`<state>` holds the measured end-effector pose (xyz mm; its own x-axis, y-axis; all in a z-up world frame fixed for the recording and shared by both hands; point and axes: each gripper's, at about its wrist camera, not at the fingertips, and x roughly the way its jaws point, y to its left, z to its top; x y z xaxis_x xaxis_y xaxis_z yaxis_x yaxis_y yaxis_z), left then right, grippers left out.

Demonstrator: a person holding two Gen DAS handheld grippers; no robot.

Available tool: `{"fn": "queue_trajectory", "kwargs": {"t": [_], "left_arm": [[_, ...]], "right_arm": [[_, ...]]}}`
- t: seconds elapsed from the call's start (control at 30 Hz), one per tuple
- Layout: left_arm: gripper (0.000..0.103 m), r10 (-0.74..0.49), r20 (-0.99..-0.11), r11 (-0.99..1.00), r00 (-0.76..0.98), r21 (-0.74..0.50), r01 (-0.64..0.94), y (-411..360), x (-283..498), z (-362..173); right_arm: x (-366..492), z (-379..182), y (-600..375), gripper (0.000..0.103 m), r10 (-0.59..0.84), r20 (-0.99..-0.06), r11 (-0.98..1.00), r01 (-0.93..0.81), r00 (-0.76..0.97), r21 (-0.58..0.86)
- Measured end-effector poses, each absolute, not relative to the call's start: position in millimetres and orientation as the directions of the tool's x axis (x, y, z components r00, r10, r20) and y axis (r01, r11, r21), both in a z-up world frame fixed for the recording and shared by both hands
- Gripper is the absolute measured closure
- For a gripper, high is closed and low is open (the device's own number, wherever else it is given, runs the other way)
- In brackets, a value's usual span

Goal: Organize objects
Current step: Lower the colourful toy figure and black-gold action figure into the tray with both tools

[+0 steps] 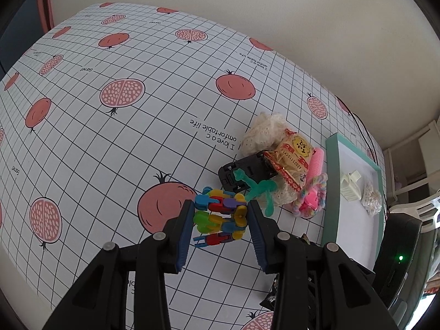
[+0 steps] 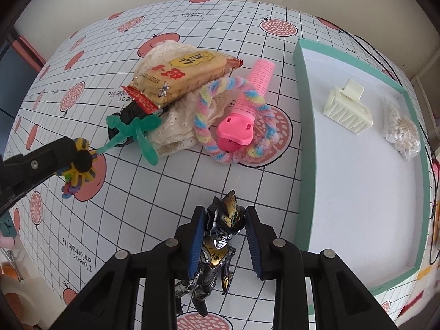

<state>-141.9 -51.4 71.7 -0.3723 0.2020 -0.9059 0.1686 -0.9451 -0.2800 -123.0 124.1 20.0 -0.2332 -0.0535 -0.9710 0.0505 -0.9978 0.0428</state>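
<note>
My left gripper is shut on a colourful plastic link toy, its pads pressing both sides. The right wrist view shows the same gripper at the left, with part of the link toy dangling below it. My right gripper is shut on the head of a black-and-gold action figure, whose body runs back under the fingers. A teal-rimmed white tray lies to the right and holds a cream hair clip and a bag of cotton swabs.
A pile lies mid-table: a yellow snack packet, cream lace cloth, a black object, a green flexible toy, a pink tube and a pastel rope ring. A black cable runs behind the tray.
</note>
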Motion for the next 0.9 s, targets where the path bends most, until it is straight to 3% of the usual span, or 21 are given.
{"fn": "queue_trajectory", "kwargs": {"t": [0.37,0.9], "left_arm": [[0.062,0.209,-0.887,-0.945,-0.412,-0.292,0.149,-47.6,-139.0,87.8],[0.062,0.231,-0.865,-0.949,-0.445,-0.301,0.093,-8.2,-133.4,109.3]], "right_arm": [[-120.8,63.2,129.2,0.072,-0.121,-0.937,-0.993,0.054,-0.328,0.109],[-118.8,111.2,180.0,0.072,-0.097,-0.886,-0.993,-0.01,-0.453,0.114]]}}
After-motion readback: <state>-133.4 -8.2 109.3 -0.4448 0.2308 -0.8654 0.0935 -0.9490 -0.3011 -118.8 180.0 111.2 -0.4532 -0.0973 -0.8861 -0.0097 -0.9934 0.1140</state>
